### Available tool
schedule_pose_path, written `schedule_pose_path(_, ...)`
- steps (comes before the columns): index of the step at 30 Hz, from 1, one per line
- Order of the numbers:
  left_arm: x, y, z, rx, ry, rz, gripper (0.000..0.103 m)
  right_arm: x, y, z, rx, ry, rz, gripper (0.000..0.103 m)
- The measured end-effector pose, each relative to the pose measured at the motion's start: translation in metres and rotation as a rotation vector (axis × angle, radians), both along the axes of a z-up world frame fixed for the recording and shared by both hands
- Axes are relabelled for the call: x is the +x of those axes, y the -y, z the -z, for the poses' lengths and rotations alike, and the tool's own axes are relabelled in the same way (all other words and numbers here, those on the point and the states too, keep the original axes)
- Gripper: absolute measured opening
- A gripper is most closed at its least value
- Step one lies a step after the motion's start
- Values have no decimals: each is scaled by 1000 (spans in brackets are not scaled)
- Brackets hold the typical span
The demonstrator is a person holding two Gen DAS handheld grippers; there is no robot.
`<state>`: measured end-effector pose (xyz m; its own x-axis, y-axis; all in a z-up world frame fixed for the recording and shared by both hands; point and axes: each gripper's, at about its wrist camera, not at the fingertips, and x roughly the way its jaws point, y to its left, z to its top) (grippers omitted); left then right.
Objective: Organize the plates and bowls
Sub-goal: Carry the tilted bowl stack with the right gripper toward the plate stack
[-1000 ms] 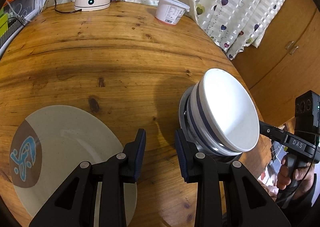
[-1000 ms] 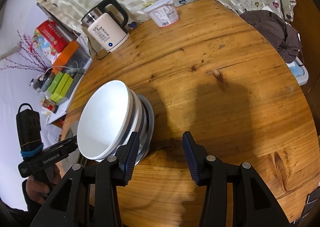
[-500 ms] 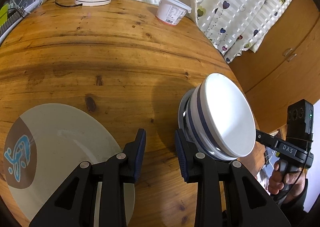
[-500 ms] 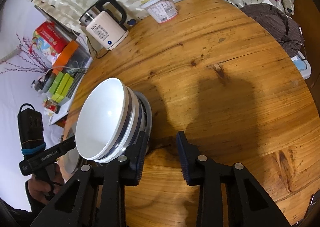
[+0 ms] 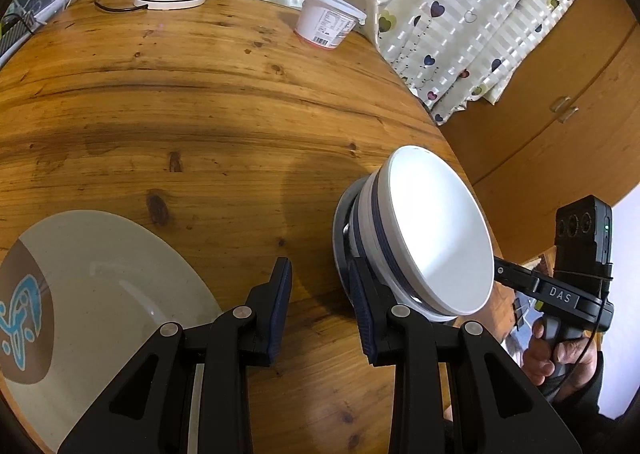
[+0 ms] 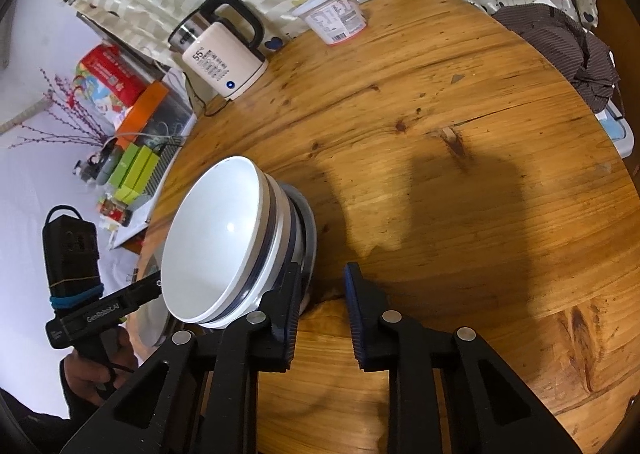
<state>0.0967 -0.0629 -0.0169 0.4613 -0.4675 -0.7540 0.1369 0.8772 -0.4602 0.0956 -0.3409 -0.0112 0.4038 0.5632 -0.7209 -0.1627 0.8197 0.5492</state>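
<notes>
Tabletop [image 5: 208,102], round and wooden, is carrying every item on view. One large pale plate [image 5: 120,294] with a brown patch and a blue motif at its edge is lying flat at the near left in the left wrist view, and nothing is sitting on its visible surface. One stack of bowls [image 5: 432,238] is resting beside it near the table's rim: white bowls with dark blue bands, nested one inside another on a grey dish at the bottom. Two banded rims are showing for certain; the exact count below them cannot be told. The uppermost bowl is holding nothing. One cream electric kettle [image 6: 220,58] is standing at the far edge by the heart-patterned curtain [image 5: 460,14], its contents hidden. One lidded white tub [image 6: 334,20] is sitting near it, also closed to view.

Two handheld tongs are working the scene. The left gripper [image 5: 320,310] is standing partly open over bare wood between plate and stack, its right finger lying against the base of the stack, its left finger apart from it; nothing is clamped. The right gripper [image 6: 322,308] is likewise standing partly open, its left finger touching the stack's lower side, its right finger over bare table, gripping nothing.
</notes>
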Motion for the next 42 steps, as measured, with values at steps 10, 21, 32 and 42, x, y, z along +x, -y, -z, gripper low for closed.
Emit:
schedule_pose_path(10, 2, -4, 4, -46, -8, 15, 28, 2, 1, 3, 77, -13, -11, 8)
schedule_pose_path(21, 3, -11, 11, -156, -38, 35, 22, 1, 5, 4, 110, -17, -3, 8)
schedule_pose_path(32, 3, -8, 9, -186, -30, 58, 6, 1, 5, 4, 95, -15, -2, 7)
schedule_pose_path(42, 0, -8, 6, -183, -20, 53, 6, 1, -1, -3, 85, -10, -10, 7)
